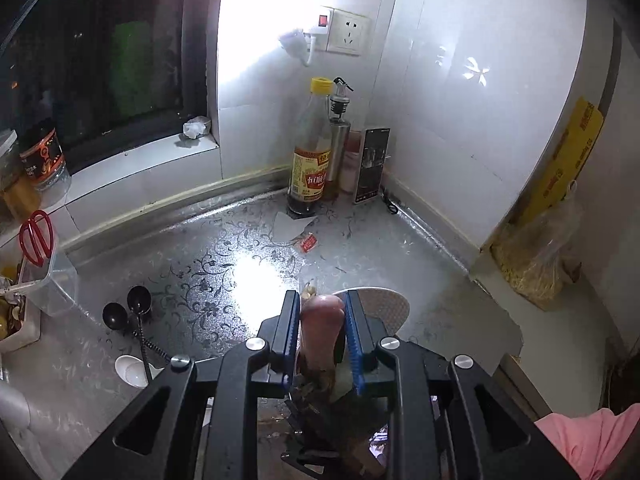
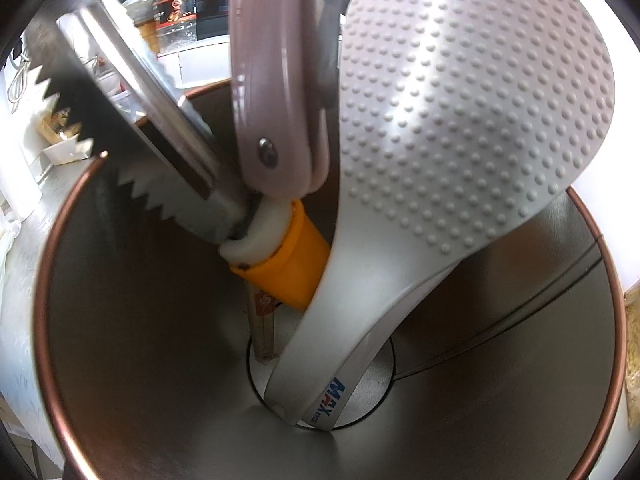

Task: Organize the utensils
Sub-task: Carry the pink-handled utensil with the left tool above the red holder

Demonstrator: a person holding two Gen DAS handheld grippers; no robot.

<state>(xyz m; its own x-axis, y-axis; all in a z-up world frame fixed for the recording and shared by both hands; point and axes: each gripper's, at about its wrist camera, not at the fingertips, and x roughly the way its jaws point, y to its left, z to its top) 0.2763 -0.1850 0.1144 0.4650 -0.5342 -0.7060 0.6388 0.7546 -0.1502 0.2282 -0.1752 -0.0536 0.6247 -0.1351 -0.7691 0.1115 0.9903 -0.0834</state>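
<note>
The left claw [image 1: 322, 312] is clamped on a pink handle [image 1: 320, 332] above a steel utensil holder [image 2: 132, 320] — inside lean a white dimpled rice paddle [image 2: 460, 120], a serrated metal tool [image 2: 132, 136] and an orange-handled utensil [image 2: 292, 268]. Two black spoons [image 1: 128, 308] and a white spoon [image 1: 134, 370] lie on the desk [image 1: 240, 264]. The right claw's fingers are out of view — its state cannot be told.

Left gripper [image 1: 322, 312]: my blue pads press on a pinkish handle [image 1: 320, 334].
Behind it: white dotted rice paddle [image 1: 390, 306].
Counter [image 1: 224, 256]: two black spoons [image 1: 128, 308], white spoon [image 1: 132, 370].
Corner: vinegar bottle [image 1: 311, 152].
</note>
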